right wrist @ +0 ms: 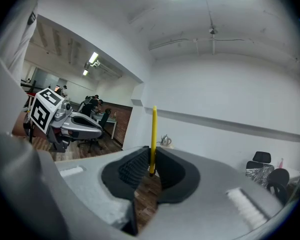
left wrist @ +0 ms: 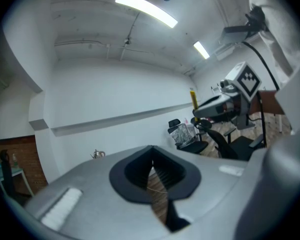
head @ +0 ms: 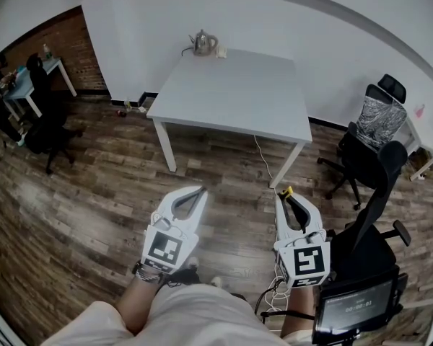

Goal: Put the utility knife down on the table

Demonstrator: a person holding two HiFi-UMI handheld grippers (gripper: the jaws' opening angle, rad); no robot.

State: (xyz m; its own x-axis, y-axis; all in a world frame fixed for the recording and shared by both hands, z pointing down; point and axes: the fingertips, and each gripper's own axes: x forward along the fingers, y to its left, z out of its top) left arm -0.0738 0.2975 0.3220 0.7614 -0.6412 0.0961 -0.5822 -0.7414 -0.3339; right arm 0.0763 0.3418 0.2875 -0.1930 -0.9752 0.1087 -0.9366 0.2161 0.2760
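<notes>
The yellow utility knife [right wrist: 153, 134] stands upright between the pads of my right gripper [right wrist: 151, 160], which is shut on its lower end. In the head view the right gripper [head: 283, 194] hangs over the wooden floor, short of the white table [head: 231, 99], with the knife's yellow tip [head: 286, 190] showing at its front. My left gripper [head: 200, 191] is beside it on the left at the same height. Its jaws [left wrist: 152, 149] meet at the tips with nothing between them. Each gripper shows in the other's view: the right gripper [left wrist: 225, 104] and the left gripper [right wrist: 70, 121].
A metal kettle [head: 203, 43] stands at the table's far edge by the white wall. A cable [head: 263, 161] trails across the floor under the table's right side. Black office chairs [head: 368, 164] crowd the right, and a dark screen [head: 353, 308] sits at bottom right.
</notes>
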